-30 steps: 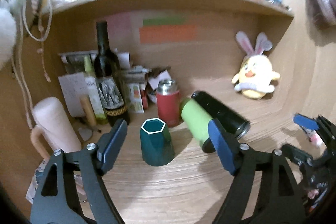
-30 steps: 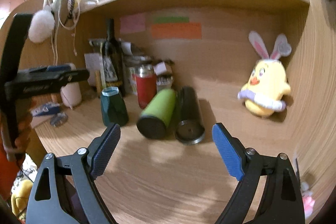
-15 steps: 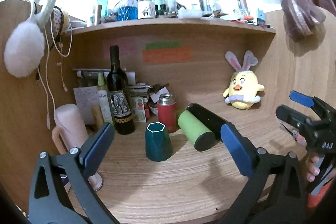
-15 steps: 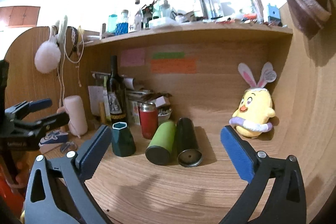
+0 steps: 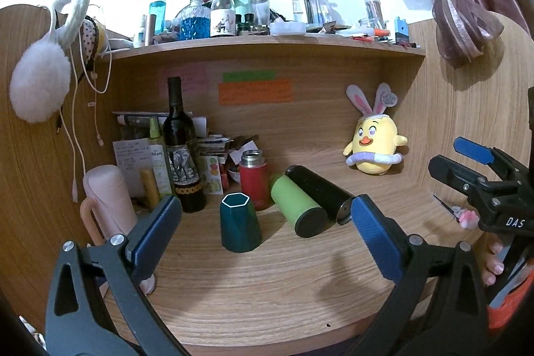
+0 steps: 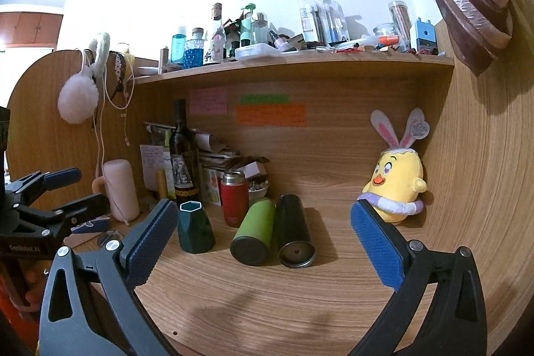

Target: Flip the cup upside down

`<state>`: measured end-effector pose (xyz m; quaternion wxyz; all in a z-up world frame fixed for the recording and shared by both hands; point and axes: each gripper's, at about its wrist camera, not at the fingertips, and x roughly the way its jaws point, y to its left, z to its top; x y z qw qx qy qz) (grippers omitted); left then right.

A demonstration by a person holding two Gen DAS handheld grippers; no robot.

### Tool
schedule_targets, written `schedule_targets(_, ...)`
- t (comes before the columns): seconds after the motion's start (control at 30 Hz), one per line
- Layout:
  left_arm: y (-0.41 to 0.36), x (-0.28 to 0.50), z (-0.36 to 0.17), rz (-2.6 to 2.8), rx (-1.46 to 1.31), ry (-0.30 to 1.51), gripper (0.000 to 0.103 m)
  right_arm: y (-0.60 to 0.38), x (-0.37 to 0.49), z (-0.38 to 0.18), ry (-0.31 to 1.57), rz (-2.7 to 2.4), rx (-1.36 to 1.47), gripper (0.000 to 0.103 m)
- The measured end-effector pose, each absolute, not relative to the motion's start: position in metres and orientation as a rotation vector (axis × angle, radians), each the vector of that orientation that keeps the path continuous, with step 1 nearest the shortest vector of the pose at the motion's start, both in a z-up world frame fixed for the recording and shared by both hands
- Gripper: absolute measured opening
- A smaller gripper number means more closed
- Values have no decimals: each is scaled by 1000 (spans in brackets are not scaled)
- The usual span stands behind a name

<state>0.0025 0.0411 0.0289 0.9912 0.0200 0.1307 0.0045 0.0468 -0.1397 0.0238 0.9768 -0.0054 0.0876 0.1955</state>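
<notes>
A dark green hexagonal cup [image 5: 239, 224] stands on the wooden desk [image 5: 267, 289], its narrower white-edged end up and its wider end down; it also shows in the right wrist view [image 6: 195, 227]. My left gripper [image 5: 265, 234] is open and empty, held back from the cup, which sits between its fingers in view. My right gripper [image 6: 263, 241] is open and empty, further back, with the cup beside its left finger. The right gripper also shows in the left wrist view [image 5: 474, 169], and the left gripper in the right wrist view [image 6: 63, 189].
A green flask [image 5: 297, 206] and a black flask [image 5: 320, 192] lie right of the cup. A red flask [image 5: 253, 179], a wine bottle [image 5: 182, 152] and a pink mug [image 5: 106, 199] stand behind and left. A yellow plush [image 5: 373, 145] sits back right.
Both grippers have pulled back and up from the desk, so the cup and flasks look smaller and the top shelf has come into view. The cup has not moved.
</notes>
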Motion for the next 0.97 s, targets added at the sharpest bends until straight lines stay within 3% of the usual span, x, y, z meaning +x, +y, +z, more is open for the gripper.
schedule_targets(0.57, 40, 5, 29, 6, 36, 270, 103, -142, 47, 23, 182, 397, -6, 103)
schedule_targets(0.97, 43, 27, 10, -49, -17, 374, 103, -142, 57, 14, 212, 407, -14, 103)
